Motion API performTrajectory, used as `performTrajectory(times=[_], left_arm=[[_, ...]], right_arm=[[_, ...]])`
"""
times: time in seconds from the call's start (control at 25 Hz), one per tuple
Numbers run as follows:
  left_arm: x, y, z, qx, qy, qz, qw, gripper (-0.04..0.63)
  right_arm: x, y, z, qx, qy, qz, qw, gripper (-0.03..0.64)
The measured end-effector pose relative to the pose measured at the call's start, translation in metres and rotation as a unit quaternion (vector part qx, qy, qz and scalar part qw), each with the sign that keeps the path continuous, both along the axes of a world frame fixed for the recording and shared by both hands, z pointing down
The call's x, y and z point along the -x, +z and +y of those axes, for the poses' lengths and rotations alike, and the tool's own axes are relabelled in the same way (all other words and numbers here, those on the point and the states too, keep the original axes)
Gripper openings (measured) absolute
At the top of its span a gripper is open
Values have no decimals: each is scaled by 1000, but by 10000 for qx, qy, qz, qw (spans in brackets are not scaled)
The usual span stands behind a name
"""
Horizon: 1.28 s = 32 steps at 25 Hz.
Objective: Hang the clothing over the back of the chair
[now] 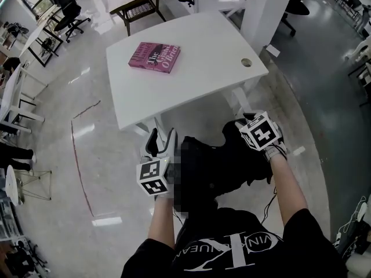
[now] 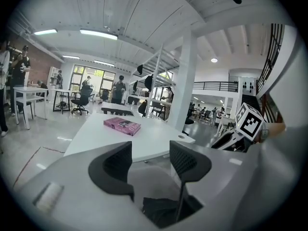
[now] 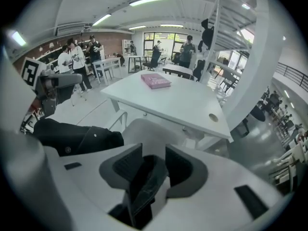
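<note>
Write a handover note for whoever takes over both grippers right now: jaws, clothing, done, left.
Left gripper: jaws apart, nothing gripped; dark fabric lies just below them.
Right gripper: jaws apart, a fold of the black clothing loose between them.
Clothing: bunched between both grippers, near the white table; I cannot make out the chair under it.
Done: clothing apparently set down, no grip on it.
Left: draw the right gripper clear, confirm it hangs over the chair.

A white table [image 1: 203,68] bearing a pink book [image 1: 154,57] stands on glossy floor [image 1: 110,178].

A pink book [image 1: 154,57] lies on the white table [image 1: 200,83].
</note>
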<state>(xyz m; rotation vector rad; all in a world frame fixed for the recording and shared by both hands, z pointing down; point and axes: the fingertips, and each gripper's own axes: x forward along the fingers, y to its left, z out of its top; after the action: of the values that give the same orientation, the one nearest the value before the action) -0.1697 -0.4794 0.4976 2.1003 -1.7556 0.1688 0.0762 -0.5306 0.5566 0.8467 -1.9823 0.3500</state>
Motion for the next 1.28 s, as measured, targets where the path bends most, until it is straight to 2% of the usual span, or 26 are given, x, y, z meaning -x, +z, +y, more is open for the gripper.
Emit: performTrajectory(times=[0.2,0.24,0.32,0.52,0.6,0.84,1.08,1.28], left_arm=[[-6,-2,6,4,21,7,10000,244],[-8,-3,8,2,52,17,10000,244],[-14,-7,13,-52,152,27,9999,237],[-23,-23,27,-329,308,-60,9990,48],[-26,-26,34,-367,335,-71,9987,18],[-38,-39,56,-483,372,-103,9981,11],[-48,-50,82,-599,329,-111,9976,11],[-60,-58,102,-707,313,-133,9969,11]], right_arm=[[1,-16,4,-235,64,-352,9991,141],[0,-19,5,-287,81,-394,9988,132],[-1,-25,10,-342,127,-539,9979,74],[8,-44,28,-347,69,-1185,9923,25],[11,-54,35,-469,46,-1446,9884,18],[10,-89,58,-849,54,-2037,9753,15],[2,-118,89,-1144,89,-2701,9560,14],[-8,-131,117,-1380,76,-2943,9456,14]])
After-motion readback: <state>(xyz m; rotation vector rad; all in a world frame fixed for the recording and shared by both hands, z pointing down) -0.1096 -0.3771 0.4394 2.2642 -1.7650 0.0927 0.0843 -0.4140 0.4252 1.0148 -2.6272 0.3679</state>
